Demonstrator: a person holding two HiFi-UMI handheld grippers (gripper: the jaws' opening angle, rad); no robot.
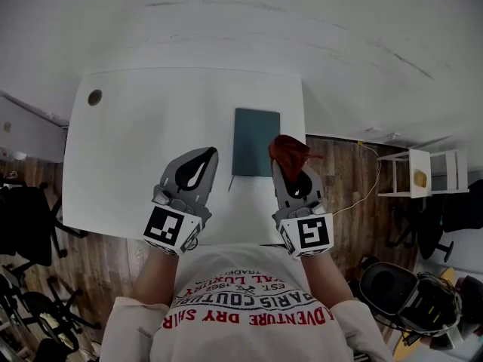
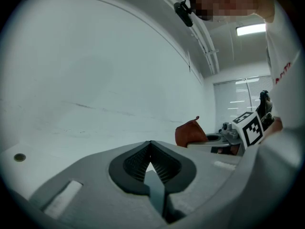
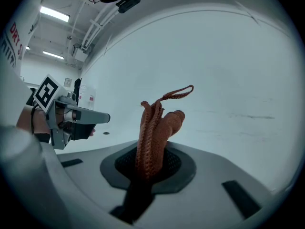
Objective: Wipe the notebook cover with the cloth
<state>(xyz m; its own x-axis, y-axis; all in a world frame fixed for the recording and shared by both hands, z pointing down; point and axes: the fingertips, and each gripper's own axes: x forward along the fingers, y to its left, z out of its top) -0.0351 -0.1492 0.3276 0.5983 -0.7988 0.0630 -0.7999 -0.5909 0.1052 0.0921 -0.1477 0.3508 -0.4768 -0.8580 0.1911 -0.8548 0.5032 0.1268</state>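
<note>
Just past the shirt point(image 1: 249, 308), got the right gripper point(image 1: 290, 173) clenched on the rust cloth point(image 1: 289, 151) at the near right corner of the teal notebook point(image 1: 255, 138), long side running straight away, left gripper point(image 1: 202, 159) pinched shut and empty off its near left, so probably right's move.

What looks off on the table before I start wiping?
Nothing stands out. The notebook lies closed and flat on the table, roughly square to its edges. The cloth is bunched in the right gripper; the left gripper is shut and empty.
</note>
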